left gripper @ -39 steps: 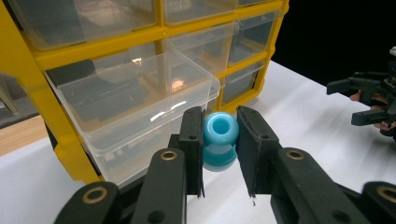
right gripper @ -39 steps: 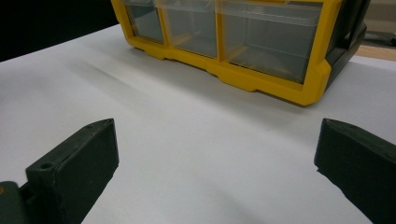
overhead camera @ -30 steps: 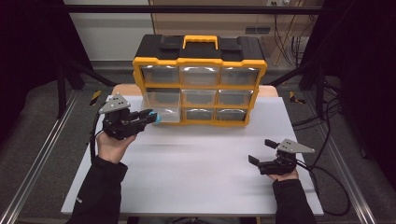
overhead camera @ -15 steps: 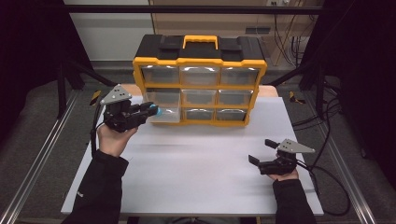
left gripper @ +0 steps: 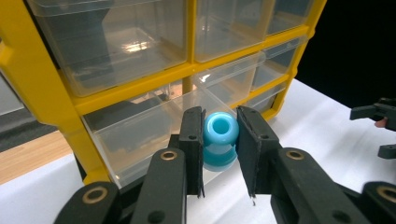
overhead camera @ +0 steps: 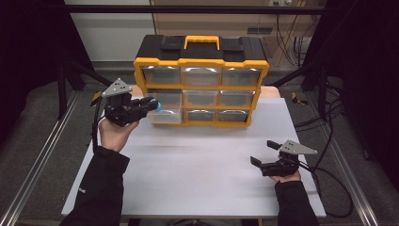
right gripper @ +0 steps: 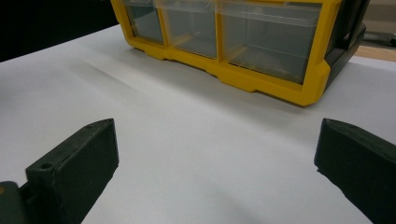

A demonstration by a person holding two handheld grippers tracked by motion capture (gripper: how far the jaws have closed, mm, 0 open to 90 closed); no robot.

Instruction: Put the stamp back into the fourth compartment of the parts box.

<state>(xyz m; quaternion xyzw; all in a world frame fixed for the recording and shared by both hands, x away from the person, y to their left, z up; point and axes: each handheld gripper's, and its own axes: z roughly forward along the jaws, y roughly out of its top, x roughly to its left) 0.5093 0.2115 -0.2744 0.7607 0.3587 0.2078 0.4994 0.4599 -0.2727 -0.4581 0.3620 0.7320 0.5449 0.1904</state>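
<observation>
Over the pulled-out drawer [left gripper: 140, 126], left gripper [left gripper: 219, 135] clamping what looks like a blue bead [left gripper: 218, 140], right gripper [right gripper: 215, 168] wide open.

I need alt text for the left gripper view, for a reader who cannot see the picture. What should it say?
The left tool grips a small light-blue ring-shaped piece between its two black jaws, just in front of a pulled-out clear drawer in the bottom row of a yellow-framed organizer. The organizer stands on a white table, and the other tool shows at the right edge.
</observation>
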